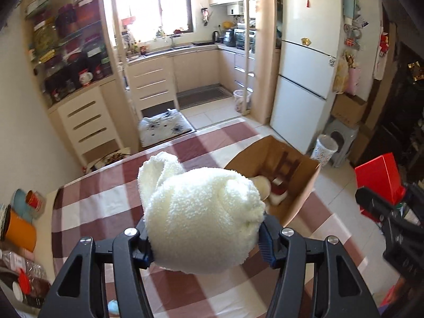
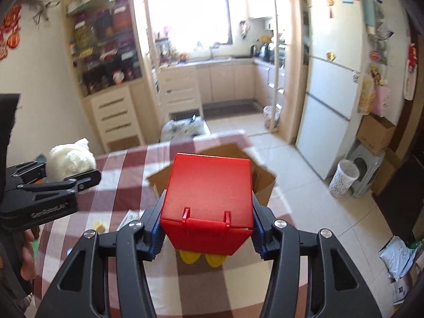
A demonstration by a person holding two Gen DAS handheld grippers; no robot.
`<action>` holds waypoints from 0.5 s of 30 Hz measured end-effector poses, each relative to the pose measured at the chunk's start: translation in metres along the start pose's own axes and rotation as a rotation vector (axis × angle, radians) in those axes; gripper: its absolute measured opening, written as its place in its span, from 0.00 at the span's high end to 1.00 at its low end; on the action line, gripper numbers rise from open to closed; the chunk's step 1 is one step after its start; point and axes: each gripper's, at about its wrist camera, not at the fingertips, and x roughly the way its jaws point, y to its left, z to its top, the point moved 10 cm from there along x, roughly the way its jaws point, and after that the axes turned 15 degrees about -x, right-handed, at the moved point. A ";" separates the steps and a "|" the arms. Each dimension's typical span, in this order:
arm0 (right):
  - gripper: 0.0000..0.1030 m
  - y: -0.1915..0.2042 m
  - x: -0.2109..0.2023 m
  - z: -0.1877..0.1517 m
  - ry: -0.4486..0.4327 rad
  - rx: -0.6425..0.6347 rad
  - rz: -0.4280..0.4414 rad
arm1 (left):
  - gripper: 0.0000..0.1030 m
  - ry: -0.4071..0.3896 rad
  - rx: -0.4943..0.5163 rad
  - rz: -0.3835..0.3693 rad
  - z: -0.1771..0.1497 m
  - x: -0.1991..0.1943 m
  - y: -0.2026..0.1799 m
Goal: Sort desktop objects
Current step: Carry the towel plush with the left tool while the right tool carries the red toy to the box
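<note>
— Step in hand? From the left first.

— Carrying, by the look of it. Left gripper (image 1: 204,241) clamped on one fluffy white towel bundle (image 1: 201,212), lifted clear of the checked tablecloth (image 1: 106,198). Right gripper (image 2: 206,230) clamped on one red toy bin (image 2: 209,201), yellow wheels underneath, also held above the cloth.

— And the destination?

— Probably the one open cardboard box (image 1: 299,185) at the table's far right part, ahead of both loads. Already something inside: a pale rounded item and some brown-and-red thing, not clear enough to name or count surely.

— Next move?

— Likely bring each load over the box mouth, lower, then spread the fingers. Soft bundle first, perhaps; may snag on the pads. Rigid bin wants room beside what lies there.

— Anything left on the table?

— Small yellow scrap (image 2: 99,226) and a paper slip (image 2: 129,218) near the right gripper's left finger. One each, as far as visible.
</note>
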 end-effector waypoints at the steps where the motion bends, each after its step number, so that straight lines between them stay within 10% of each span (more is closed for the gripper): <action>1: 0.48 -0.005 -0.002 0.005 -0.009 0.003 -0.006 | 0.41 0.014 -0.003 -0.006 0.004 0.003 -0.007; 15: 0.48 -0.034 0.024 0.038 -0.042 0.026 -0.012 | 0.41 0.082 0.011 0.031 0.024 0.050 -0.046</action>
